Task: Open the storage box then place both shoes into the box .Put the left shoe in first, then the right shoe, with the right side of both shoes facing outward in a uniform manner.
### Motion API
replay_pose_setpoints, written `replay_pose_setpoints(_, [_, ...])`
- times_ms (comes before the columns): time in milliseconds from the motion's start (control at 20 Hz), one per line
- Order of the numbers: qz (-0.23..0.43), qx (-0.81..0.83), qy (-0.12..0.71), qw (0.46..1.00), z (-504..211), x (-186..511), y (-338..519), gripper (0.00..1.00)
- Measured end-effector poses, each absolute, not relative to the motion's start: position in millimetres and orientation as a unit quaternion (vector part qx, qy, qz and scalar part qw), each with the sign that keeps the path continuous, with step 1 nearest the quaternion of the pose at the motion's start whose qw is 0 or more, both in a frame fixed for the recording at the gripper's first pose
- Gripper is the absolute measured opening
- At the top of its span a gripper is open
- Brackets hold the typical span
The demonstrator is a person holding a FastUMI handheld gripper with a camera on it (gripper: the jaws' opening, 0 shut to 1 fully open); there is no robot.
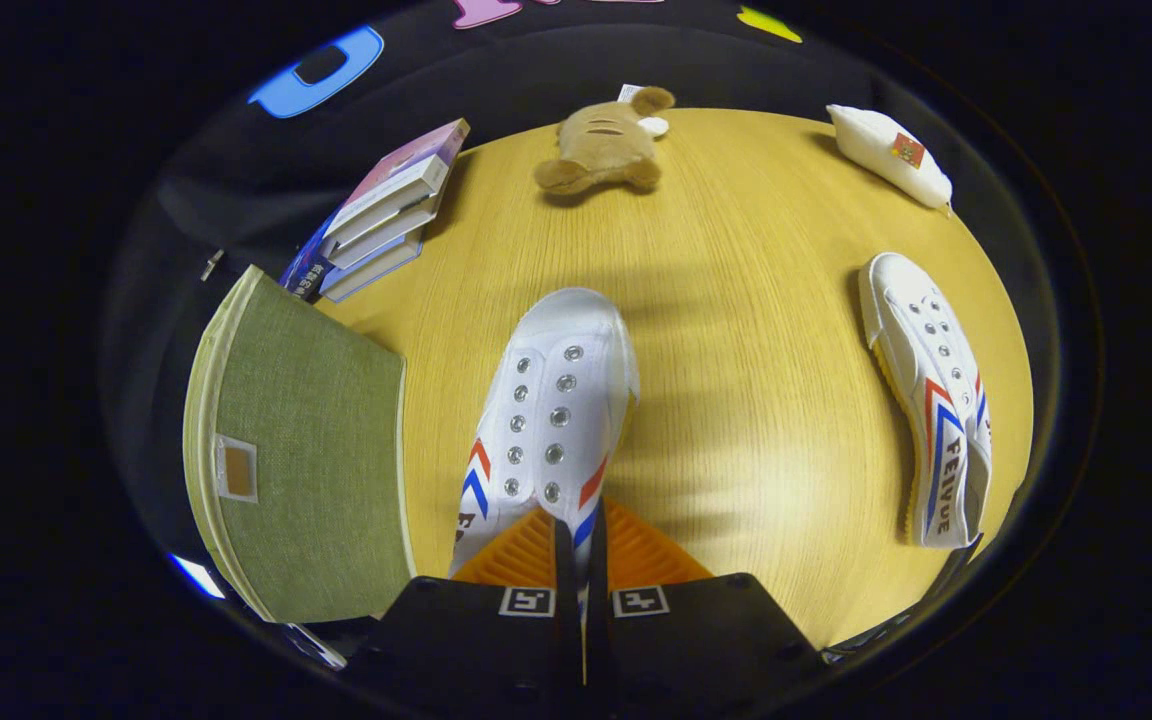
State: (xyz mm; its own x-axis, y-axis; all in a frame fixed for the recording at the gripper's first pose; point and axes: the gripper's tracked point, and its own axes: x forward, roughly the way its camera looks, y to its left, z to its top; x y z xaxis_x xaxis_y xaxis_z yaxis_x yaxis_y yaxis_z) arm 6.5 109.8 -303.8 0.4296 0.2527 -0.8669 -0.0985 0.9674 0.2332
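Gripper (581, 545) fingers pinch one white shoe (556, 410) narrowly; green storage box (306, 450) looks shut, second shoe (931, 400) lies well apart, nothing packed yet.

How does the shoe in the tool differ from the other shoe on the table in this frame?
The held shoe is clamped by its heel end between the fingers of the tool, toe pointing away toward the plush toy; the other shoe lies free on the wooden table, off to the right. The held shoe shows its top and both eyelet rows; the other leans on its side, showing its striped flank. Both are white, laceless sneakers with red and blue stripes.
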Motion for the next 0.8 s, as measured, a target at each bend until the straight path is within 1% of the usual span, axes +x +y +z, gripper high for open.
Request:
replay_pose_setpoints(200, [0.098,0.092,0.505,0.853,-261,-6,106,0.06])
replay_pose_setpoints(450, [0.109,0.102,0.465,0.872,-179,-20,121,0.06])
replay_pose_setpoints(600, [0.131,0.119,0.438,0.881,-128,-25,149,0.06])
replay_pose_setpoints(800, [0.169,0.162,0.42,0.877,-79,-33,210,0.06])
